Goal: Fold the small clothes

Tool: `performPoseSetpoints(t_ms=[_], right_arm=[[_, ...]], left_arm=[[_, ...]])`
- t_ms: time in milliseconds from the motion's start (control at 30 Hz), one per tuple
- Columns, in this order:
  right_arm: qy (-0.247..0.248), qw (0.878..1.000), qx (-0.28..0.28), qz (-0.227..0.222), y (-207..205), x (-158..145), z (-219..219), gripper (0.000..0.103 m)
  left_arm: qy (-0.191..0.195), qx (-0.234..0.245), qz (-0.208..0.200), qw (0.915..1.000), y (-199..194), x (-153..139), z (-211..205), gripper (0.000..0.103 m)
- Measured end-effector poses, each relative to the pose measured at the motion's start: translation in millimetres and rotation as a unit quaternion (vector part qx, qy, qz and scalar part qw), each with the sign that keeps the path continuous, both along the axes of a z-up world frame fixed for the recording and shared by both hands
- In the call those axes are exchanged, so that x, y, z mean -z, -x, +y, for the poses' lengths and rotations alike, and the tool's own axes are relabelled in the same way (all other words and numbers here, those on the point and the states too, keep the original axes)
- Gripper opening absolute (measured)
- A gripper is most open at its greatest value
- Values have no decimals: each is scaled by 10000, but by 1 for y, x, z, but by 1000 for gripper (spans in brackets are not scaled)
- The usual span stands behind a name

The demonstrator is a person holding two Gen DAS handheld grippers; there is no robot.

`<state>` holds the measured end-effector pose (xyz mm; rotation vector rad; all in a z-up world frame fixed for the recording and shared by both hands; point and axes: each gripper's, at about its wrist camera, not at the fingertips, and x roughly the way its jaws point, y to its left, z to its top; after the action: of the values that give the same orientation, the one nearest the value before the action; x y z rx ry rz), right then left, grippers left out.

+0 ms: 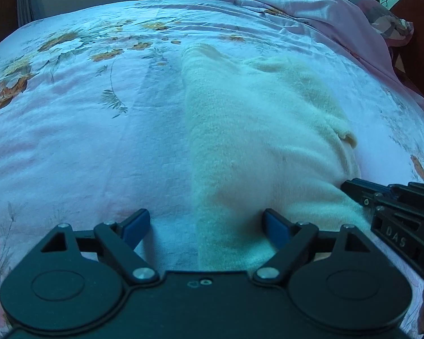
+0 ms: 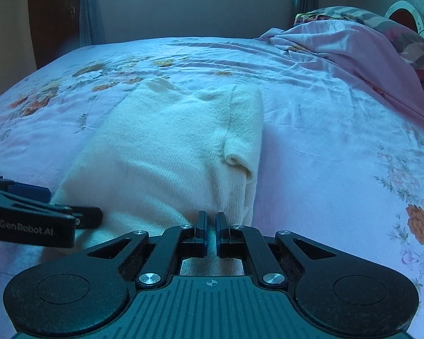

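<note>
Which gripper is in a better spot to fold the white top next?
Probably the right gripper: its jaws look shut on the near hem of the white top, so it could lift that edge. The left gripper is open over the hem, gripping nothing.

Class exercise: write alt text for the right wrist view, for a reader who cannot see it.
The right gripper, jaws shut, sits at the near edge of a cream knit garment lying on a floral bedsheet; the left gripper enters from the left.

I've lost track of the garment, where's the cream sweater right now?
The sweater lies flat on the floral bedsheet, mid-bed in both wrist views, its near hem by the right gripper, with the crumpled pink blanket beyond to the right.
</note>
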<state>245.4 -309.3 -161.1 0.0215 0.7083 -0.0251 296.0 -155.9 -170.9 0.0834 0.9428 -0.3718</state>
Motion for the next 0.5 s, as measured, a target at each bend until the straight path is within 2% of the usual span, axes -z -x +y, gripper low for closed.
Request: performPoseSetpoints(t_ms=[100,200,300,400,433,500], right_arm=[[-115,9993,144,-330,3,-19,-2,4],[-117,9977,145,-648,-4,-39,-2,4],[-12,9972,42,-749,-22,-49,3,4],[203,9977,36,-642,-42,-44,7,4],[251,9980,46,-571,-47,-38,6,4],[497,9986,47,-155,-59,-15,3,4]], left_arm=[[113,-89,-85,9999,1,-12,4,75],[141,-115,-410,9990,-3,-29,2,75],[160,-89,-457,9988,-20,-36,-6,75],[28,-99,-399,9991,-39,-26,-15,75],[12,-84,-335,9994,-44,-21,-17,78],[-18,-19,-217,9998,-49,-5,-18,85]])
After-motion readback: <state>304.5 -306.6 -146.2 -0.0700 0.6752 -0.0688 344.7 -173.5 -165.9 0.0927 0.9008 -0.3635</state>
